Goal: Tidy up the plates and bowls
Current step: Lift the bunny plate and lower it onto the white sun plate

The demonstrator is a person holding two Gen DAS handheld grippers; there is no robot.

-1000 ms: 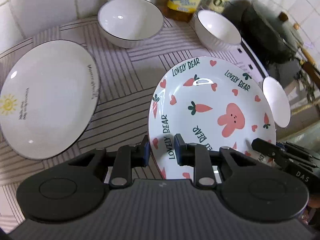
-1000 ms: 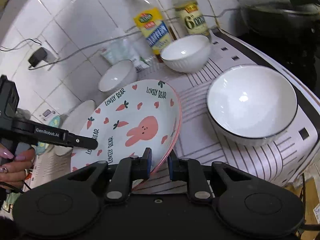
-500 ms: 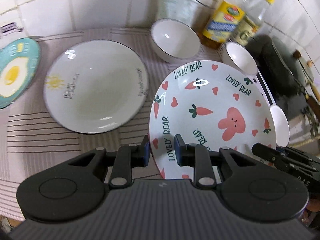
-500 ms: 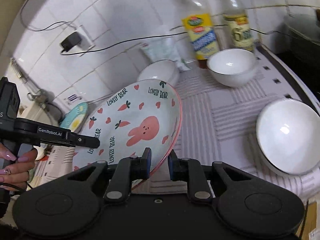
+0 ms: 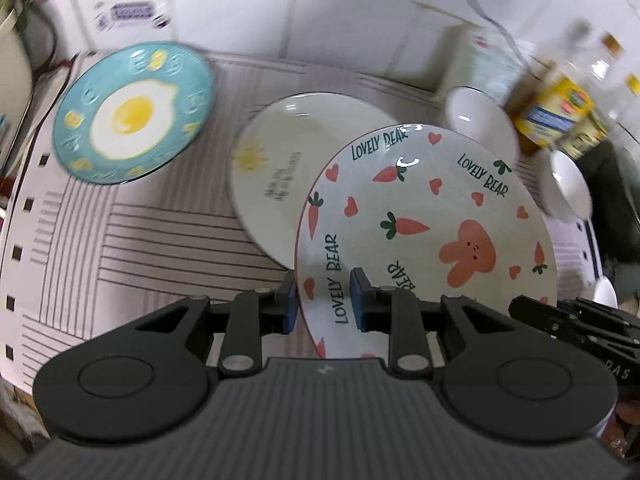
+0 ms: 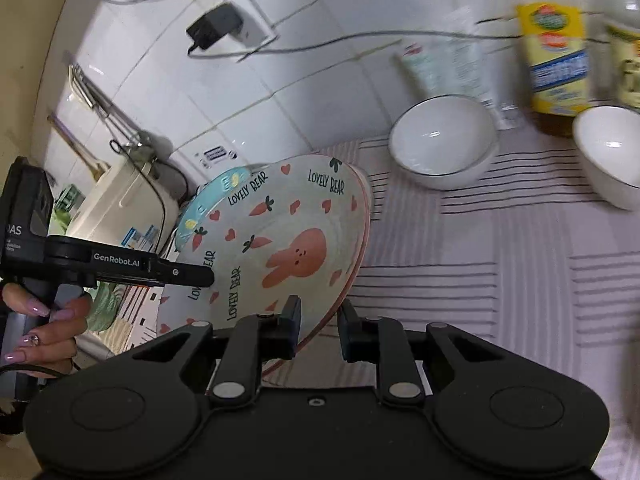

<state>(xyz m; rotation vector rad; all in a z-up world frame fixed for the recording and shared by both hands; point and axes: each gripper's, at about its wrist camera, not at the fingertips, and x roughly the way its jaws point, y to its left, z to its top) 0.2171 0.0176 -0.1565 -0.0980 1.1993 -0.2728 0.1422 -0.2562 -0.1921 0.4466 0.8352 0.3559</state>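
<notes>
Both grippers hold the bunny plate (image 5: 424, 216) with carrots, hearts and "LOVELY BEAR" print, lifted and tilted above the striped mat. My left gripper (image 5: 323, 300) is shut on its left rim; my right gripper (image 6: 319, 326) is shut on its right rim (image 6: 352, 264). The plate (image 6: 280, 240) overlaps a white plate with a sun drawing (image 5: 280, 168) lying on the mat below. A teal fried-egg plate (image 5: 132, 112) lies further left. A white bowl (image 5: 480, 124) and a second white bowl (image 5: 568, 188) stand at the right.
Oil bottles (image 5: 560, 112) and a dark pot (image 5: 616, 200) stand at the far right by the tiled wall. In the right wrist view two white bowls (image 6: 440, 140) (image 6: 608, 152) stand near the bottles (image 6: 556, 56); a cream appliance (image 6: 120, 200) stands left.
Both grippers have carried the bunny plate leftward. It now overlaps the sun plate, and the teal egg plate has come fully into view; the bowls have shifted right.
</notes>
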